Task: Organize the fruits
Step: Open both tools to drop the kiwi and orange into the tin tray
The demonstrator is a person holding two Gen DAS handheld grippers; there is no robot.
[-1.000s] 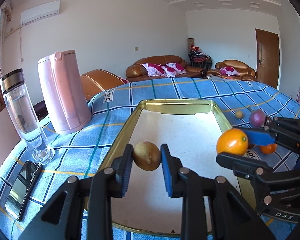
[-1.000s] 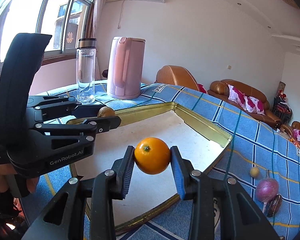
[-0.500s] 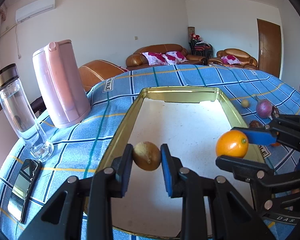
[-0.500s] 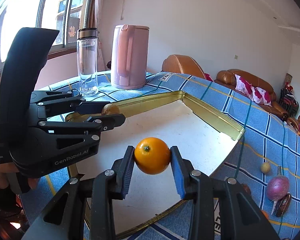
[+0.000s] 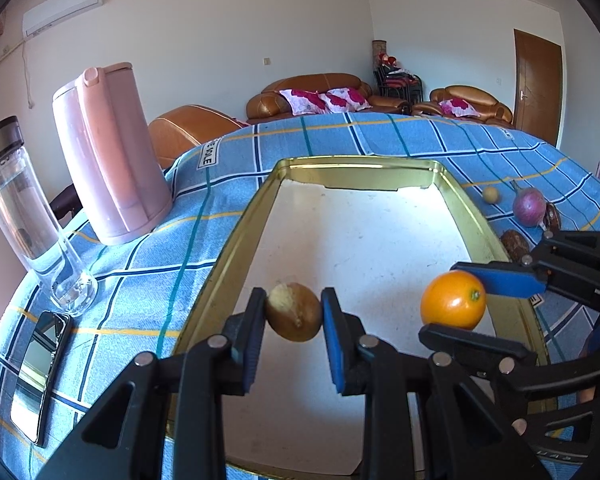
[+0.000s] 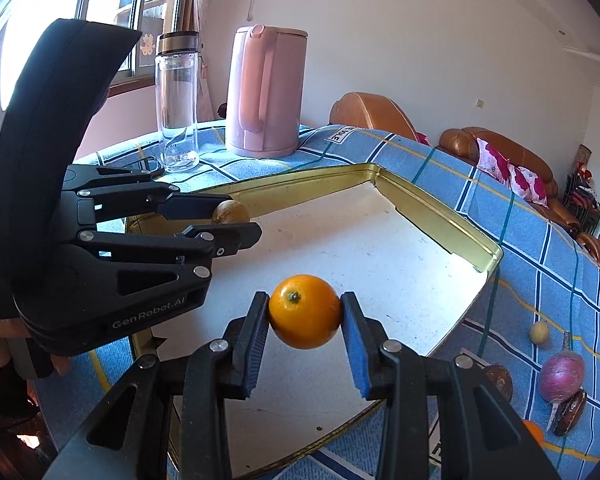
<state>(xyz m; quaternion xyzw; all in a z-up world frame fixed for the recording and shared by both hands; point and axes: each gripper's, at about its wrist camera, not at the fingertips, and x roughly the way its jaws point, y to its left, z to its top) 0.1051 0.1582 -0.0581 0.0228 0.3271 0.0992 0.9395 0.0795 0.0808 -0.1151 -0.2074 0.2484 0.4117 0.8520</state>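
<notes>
My left gripper (image 5: 294, 312) is shut on a small brown fruit (image 5: 294, 312), held above the near left part of the gold-rimmed tray (image 5: 228, 264). Over the tray's near right side, my right gripper (image 6: 305, 312) is shut on an orange (image 6: 305, 312). Each wrist view shows the other gripper too: the orange (image 5: 453, 300) hangs at the right in the left wrist view, and the brown fruit (image 6: 230, 212) peeks out between the left gripper's fingers in the right wrist view. The tray's white floor is bare.
A pink kettle (image 5: 108, 156), a clear bottle (image 5: 24, 216) and a phone (image 5: 36, 372) stand left of the tray on the blue checked cloth. Right of the tray lie a purple bulb (image 6: 561, 372), a small yellow fruit (image 6: 539, 332) and dark brown fruits (image 6: 498, 376).
Both cameras have tipped downward a little, so the tray and table fill more of the views. Both grips are unchanged, with the fruits still held over the tray.
</notes>
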